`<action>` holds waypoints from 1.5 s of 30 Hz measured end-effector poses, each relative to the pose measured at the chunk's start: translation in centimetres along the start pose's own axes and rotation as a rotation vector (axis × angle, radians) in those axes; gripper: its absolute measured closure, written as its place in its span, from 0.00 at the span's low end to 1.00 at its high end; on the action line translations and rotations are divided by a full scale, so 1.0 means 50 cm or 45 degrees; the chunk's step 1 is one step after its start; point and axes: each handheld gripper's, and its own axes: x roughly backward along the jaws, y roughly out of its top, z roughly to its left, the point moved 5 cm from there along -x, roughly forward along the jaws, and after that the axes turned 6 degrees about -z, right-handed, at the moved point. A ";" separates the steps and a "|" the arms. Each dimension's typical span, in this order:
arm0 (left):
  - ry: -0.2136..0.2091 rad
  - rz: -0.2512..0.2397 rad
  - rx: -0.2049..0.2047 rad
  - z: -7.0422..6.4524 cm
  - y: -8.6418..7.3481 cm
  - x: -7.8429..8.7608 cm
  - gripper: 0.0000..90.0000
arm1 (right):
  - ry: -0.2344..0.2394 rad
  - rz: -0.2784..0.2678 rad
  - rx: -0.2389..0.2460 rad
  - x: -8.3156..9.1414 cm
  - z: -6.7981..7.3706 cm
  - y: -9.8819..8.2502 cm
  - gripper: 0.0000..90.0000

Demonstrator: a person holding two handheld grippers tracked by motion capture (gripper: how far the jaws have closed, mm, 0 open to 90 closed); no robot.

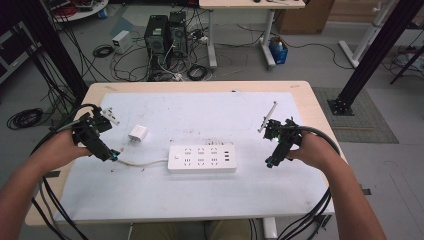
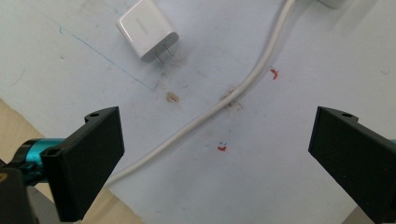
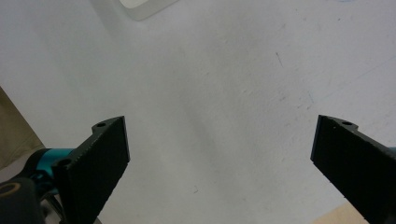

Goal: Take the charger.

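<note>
A white power strip (image 1: 201, 158) lies flat in the middle of the white mat (image 1: 210, 115). Its white cable (image 1: 142, 162) runs left toward my left gripper (image 1: 111, 156). A small white charger plug (image 1: 138, 133) lies just behind the cable. In the left gripper view the jaws (image 2: 217, 113) stand wide open above the cable (image 2: 224, 100), holding nothing, and the charger (image 2: 147, 35) lies beyond them with its prongs toward me. My right gripper (image 1: 270, 161) hovers right of the strip. It is open (image 3: 222, 121) over bare mat, with a corner of the strip (image 3: 142, 7) at the top.
The mat covers most of a wooden table (image 1: 305, 92). Wood shows at the left edge (image 2: 14, 126). On the floor behind the table stand computer towers (image 1: 165, 35) amid tangled cables, and black frame posts (image 1: 372, 55) rise at both sides.
</note>
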 end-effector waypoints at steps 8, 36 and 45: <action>0.039 -0.007 0.074 0.013 0.006 -0.014 0.04 | 0.010 -0.016 -0.020 -0.009 -0.001 -0.007 0.04; 0.123 -0.091 0.556 0.079 0.069 -0.123 0.04 | -0.006 -0.013 -0.062 -0.015 -0.022 -0.005 0.04; 0.150 -0.023 0.619 0.099 0.072 -0.203 0.04 | -0.018 -0.006 -0.061 -0.014 -0.023 -0.004 0.04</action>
